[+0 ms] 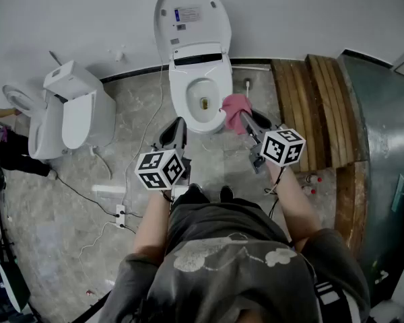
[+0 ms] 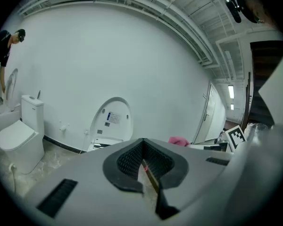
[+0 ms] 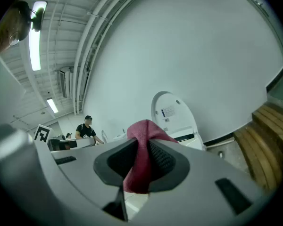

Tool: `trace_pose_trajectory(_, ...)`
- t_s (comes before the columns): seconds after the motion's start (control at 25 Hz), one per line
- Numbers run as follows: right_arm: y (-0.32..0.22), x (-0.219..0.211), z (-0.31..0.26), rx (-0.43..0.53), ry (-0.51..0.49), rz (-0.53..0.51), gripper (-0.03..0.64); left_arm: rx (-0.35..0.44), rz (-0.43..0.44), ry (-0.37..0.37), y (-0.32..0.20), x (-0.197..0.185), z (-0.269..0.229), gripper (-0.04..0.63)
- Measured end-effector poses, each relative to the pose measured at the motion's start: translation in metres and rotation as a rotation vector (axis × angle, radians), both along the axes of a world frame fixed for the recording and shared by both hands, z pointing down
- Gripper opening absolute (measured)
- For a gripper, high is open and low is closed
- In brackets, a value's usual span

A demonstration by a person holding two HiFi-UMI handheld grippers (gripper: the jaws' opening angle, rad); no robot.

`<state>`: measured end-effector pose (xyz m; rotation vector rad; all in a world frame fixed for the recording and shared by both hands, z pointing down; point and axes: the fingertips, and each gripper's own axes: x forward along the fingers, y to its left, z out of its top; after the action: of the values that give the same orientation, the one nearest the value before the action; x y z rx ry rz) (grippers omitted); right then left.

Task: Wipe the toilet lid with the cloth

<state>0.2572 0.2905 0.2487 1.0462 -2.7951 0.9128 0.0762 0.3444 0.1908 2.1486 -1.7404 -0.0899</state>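
A white toilet (image 1: 200,93) stands against the wall with its lid (image 1: 190,17) raised upright, also seen as the lid (image 2: 112,121) and the lid (image 3: 171,113). A pink cloth (image 1: 235,111) hangs over the bowl's right rim, pinched in my right gripper (image 1: 240,116); in the right gripper view the cloth (image 3: 140,154) fills the shut jaws of that gripper (image 3: 140,161). My left gripper (image 1: 177,123) is shut and empty, just left of the bowl's front; its jaws (image 2: 144,166) meet with nothing between them.
A second white toilet (image 1: 74,110) stands at the left, with a cable and power strip (image 1: 121,215) on the marble floor. Wooden planks (image 1: 316,106) lean at the right beside a grey-green panel (image 1: 384,140). A person (image 3: 85,128) stands far off.
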Motion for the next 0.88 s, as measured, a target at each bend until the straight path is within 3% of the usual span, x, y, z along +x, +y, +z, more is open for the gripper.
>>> trace_pose_trajectory(0.52,-0.009,0.003,0.014,-0.022,0.024,-0.018,0.067,0.02,-0.027,0.019,-0.012,-0.009,0.002,0.008)
trace_pose_trajectory(0.88,-0.067,-0.022,0.018,-0.039,0.052,0.024,0.067,0.015,-0.002,0.044,-0.08,-0.045,0.009,0.008)
